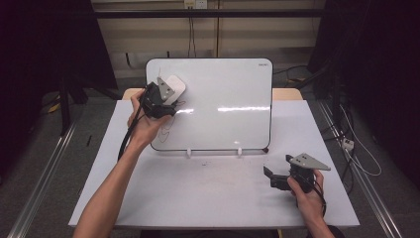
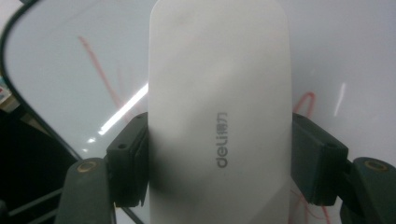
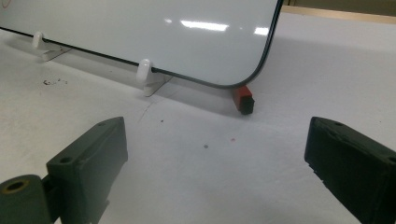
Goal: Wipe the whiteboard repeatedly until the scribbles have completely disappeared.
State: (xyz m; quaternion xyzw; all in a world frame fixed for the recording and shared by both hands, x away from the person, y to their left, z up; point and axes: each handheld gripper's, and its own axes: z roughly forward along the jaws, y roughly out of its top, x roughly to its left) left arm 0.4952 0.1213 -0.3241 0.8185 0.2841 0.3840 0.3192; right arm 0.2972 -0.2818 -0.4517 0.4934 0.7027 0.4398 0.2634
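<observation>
A white whiteboard stands tilted back on the table, held by white feet. My left gripper is up at the board's upper left corner, shut on a white board eraser. In the left gripper view, the eraser, printed "deli", is clamped between the two black pads and lies against the board. Faint red pen strokes show on the board beside the eraser. My right gripper rests low on the table at the front right, open with nothing between its jaws.
A small red and black object lies on the table under the board's lower right corner. Dark curtains and cables flank the table. The table's white top stretches in front of the board.
</observation>
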